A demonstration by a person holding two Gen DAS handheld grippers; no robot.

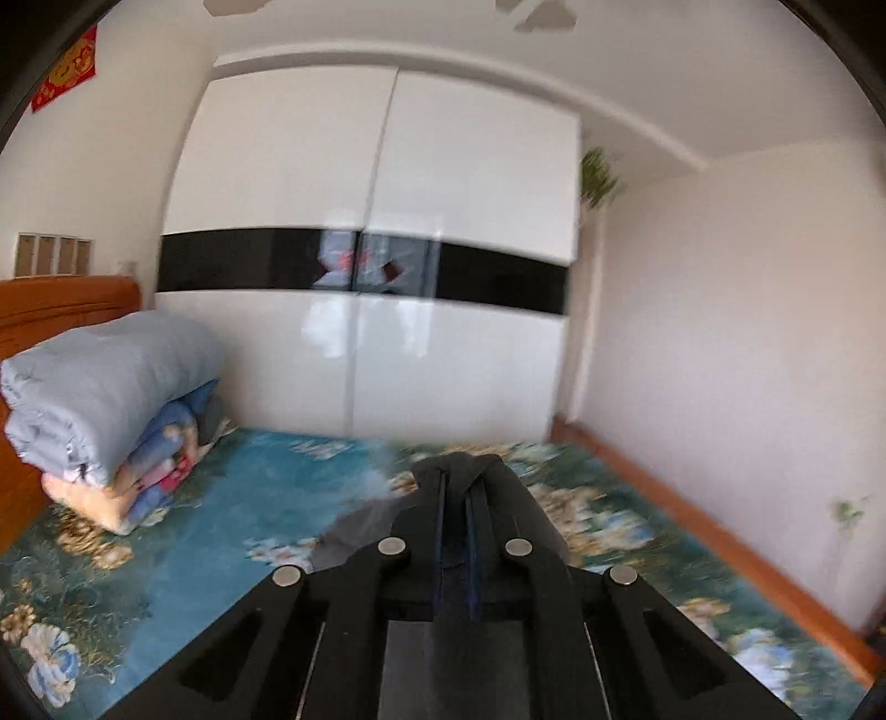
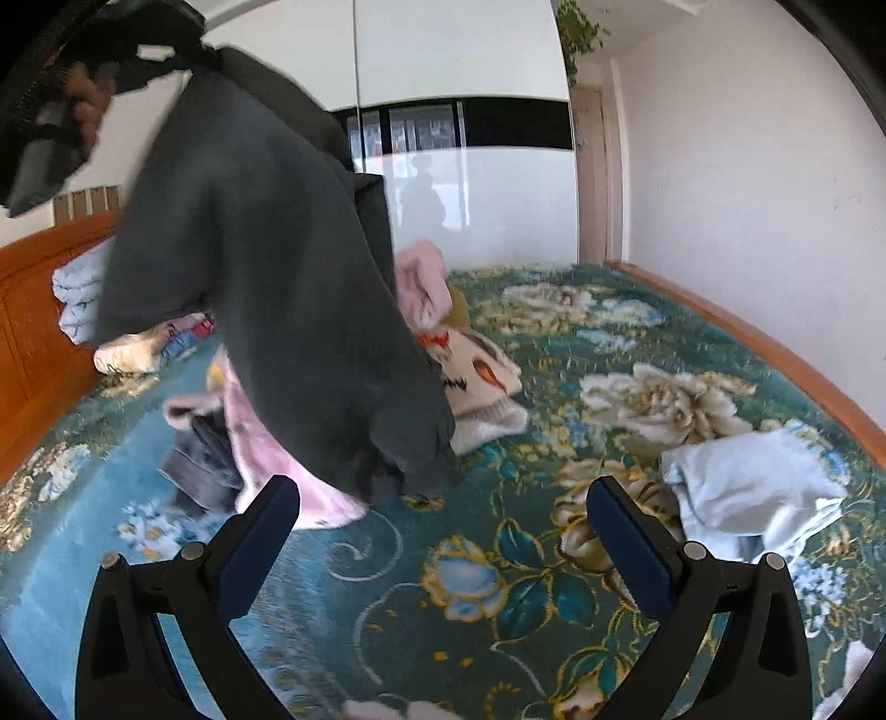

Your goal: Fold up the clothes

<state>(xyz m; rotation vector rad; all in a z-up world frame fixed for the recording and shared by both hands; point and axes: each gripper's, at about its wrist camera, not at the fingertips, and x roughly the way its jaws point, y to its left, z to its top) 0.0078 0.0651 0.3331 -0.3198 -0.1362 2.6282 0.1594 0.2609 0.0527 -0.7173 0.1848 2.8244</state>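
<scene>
A dark grey garment [image 2: 266,277] hangs in the air above the bed, its lower hem bunched just over the clothes pile. My left gripper [image 2: 194,52], held by a hand at the top left of the right wrist view, is shut on its upper edge. In the left wrist view the left gripper [image 1: 457,471] has its jaws together with dark cloth [image 1: 360,526] pinched at the tips and trailing down to the left. My right gripper [image 2: 443,487] stands open low over the floral bedsheet [image 2: 498,581], nothing between its fingers, just in front of the hanging garment.
Under the garment lie a pink garment [image 2: 277,476] and a cream patterned sweater [image 2: 482,387]. A light blue garment [image 2: 747,487] lies crumpled at the right. Folded quilts [image 1: 105,399] are stacked by the wooden headboard [image 1: 55,299]. A white wardrobe [image 1: 365,166] stands behind the bed.
</scene>
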